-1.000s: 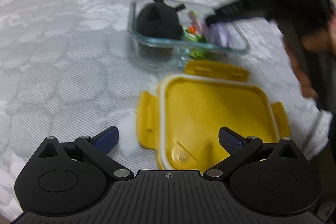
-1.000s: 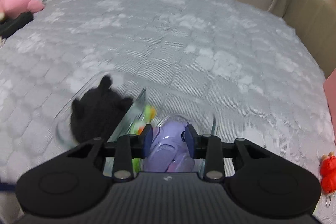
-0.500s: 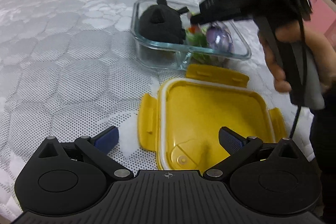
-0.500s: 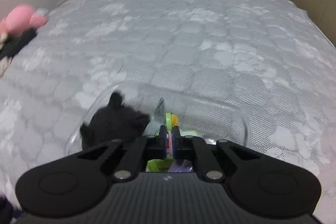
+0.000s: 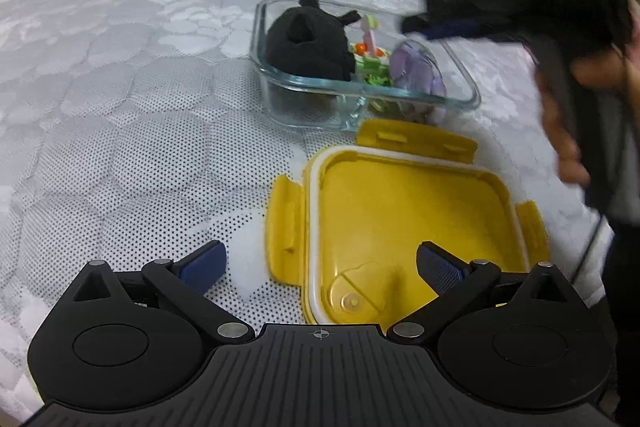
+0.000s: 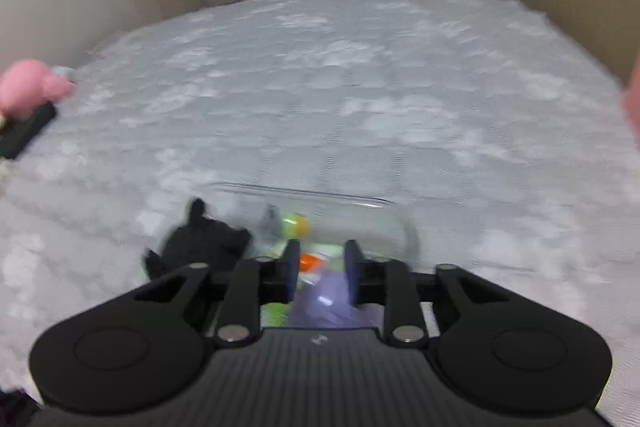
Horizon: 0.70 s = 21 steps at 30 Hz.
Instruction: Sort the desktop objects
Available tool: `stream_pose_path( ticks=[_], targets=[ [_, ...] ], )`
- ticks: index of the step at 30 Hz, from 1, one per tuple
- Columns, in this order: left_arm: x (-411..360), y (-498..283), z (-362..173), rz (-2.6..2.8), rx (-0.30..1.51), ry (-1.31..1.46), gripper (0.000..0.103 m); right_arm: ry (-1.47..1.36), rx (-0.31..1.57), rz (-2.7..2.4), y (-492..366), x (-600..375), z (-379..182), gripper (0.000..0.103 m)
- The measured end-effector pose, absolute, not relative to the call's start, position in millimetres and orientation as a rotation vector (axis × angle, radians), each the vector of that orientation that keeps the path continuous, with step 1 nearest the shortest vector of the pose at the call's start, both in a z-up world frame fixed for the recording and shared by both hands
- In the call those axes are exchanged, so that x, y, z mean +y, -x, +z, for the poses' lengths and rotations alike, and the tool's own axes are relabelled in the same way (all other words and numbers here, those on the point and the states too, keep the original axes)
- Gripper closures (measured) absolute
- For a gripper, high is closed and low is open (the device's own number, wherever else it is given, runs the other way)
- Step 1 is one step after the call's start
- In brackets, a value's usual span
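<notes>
A clear glass container (image 5: 466, 95) sits on the white quilted surface. It holds a black plush toy (image 5: 308, 45), a green and orange toy (image 5: 372, 61) and a purple toy (image 5: 416, 73). A yellow lid (image 5: 404, 223) lies upside down in front of it. My left gripper (image 5: 320, 267) is open and empty, low over the lid's near edge. My right gripper (image 6: 322, 269) is partly open and empty, raised above the container (image 6: 384, 211); the purple toy (image 6: 332, 303) lies below it. It shows blurred in the left wrist view (image 5: 436, 27).
A pink plush (image 6: 30, 91) and a dark object (image 6: 24, 133) lie at the far left edge of the surface. A wall with a window stands beyond the surface. The person's hand (image 5: 568, 119) is at the right.
The right gripper let go of the purple toy in the container, shut briefly, then opened a little while lifting up and back. The left gripper has stayed over the lid.
</notes>
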<state>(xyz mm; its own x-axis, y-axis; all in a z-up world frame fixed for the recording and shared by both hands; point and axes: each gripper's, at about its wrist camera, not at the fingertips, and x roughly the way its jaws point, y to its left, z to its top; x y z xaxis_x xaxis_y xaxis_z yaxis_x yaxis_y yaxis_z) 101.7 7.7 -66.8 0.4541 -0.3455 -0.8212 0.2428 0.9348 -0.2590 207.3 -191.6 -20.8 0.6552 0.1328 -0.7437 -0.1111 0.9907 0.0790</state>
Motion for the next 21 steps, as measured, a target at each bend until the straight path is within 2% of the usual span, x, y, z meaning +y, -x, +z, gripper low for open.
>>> stream_pose_path(
  ticks=[1, 3, 5, 7, 10, 12, 14, 21],
  targets=[
    [8, -103, -68, -0.368, 1.044, 0.125, 0.000, -0.004, 0.860, 0.141, -205, -190, -22, 0.075],
    [6, -105, -70, -0.378, 1.055, 0.137, 0.000, 0.040, 0.901, 0.160, -203, -187, -27, 0.069],
    [2, -102, -71, -0.386, 1.057, 0.121, 0.000, 0.055, 0.929, 0.168, -205, -185, -30, 0.055],
    [1, -99, -69, -0.387, 1.050, 0.108, 0.000, 0.037, 0.938, 0.151, -212, -185, -35, 0.047],
    [3, -96, -67, -0.385, 1.041, 0.100, 0.000, 0.044, 0.924, 0.133, -217, -183, -42, 0.044],
    [6, -94, -67, -0.383, 1.037, 0.098, 0.000, 0.025, 0.909, 0.133, -215, -185, -37, 0.050],
    [9, -96, -69, -0.372, 1.041, 0.107, 0.000, -0.006, 0.869, 0.134, -211, -189, -28, 0.101],
    [4, -96, -70, -0.393, 1.049, 0.097, 0.000, -0.076, 0.858, 0.174, -236, -176, -33, 0.101]
  ],
)
